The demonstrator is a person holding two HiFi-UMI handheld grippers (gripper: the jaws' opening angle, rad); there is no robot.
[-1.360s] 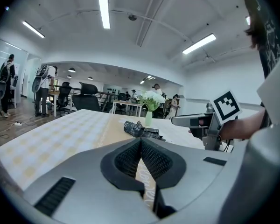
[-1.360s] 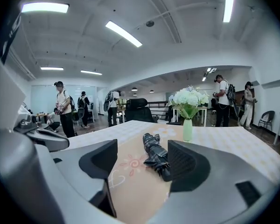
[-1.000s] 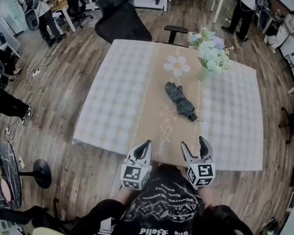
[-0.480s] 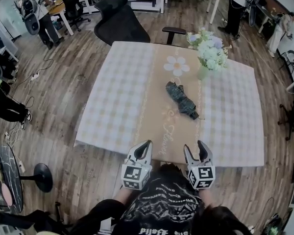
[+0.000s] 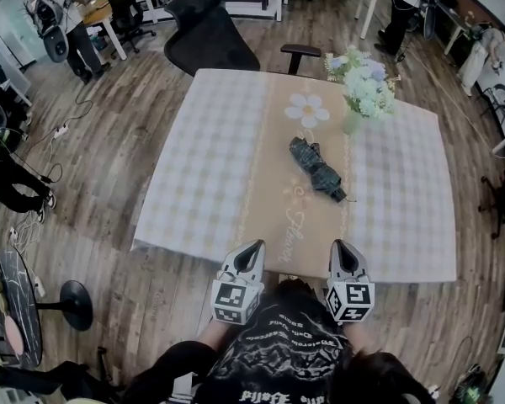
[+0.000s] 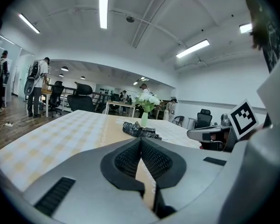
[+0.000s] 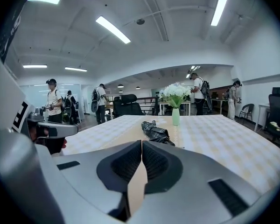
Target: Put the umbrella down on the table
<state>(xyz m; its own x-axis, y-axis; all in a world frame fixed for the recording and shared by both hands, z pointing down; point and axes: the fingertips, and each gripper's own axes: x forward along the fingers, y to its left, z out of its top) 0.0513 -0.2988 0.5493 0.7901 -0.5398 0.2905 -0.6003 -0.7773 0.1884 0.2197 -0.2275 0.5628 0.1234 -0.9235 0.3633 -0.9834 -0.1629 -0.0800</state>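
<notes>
A folded dark umbrella (image 5: 316,168) lies on the checked tablecloth (image 5: 202,175), on its tan middle strip, handle end toward me. It also shows ahead of the jaws as the umbrella (image 6: 140,130) in the left gripper view and the umbrella (image 7: 155,132) in the right gripper view. My left gripper (image 5: 252,250) hovers at the table's near edge, shut and empty. My right gripper (image 5: 342,249) hangs beside it, jaws pressed together with nothing between them. Both are well short of the umbrella.
A green vase of white and pale flowers (image 5: 358,91) stands just beyond the umbrella. A black office chair (image 5: 204,34) sits at the table's far side. People stand at desks around the room. A round stand base (image 5: 74,303) is on the floor at left.
The right gripper's jaws have gone from wide open to shut, empty. The umbrella stays where it lay. The left gripper has barely moved.
</notes>
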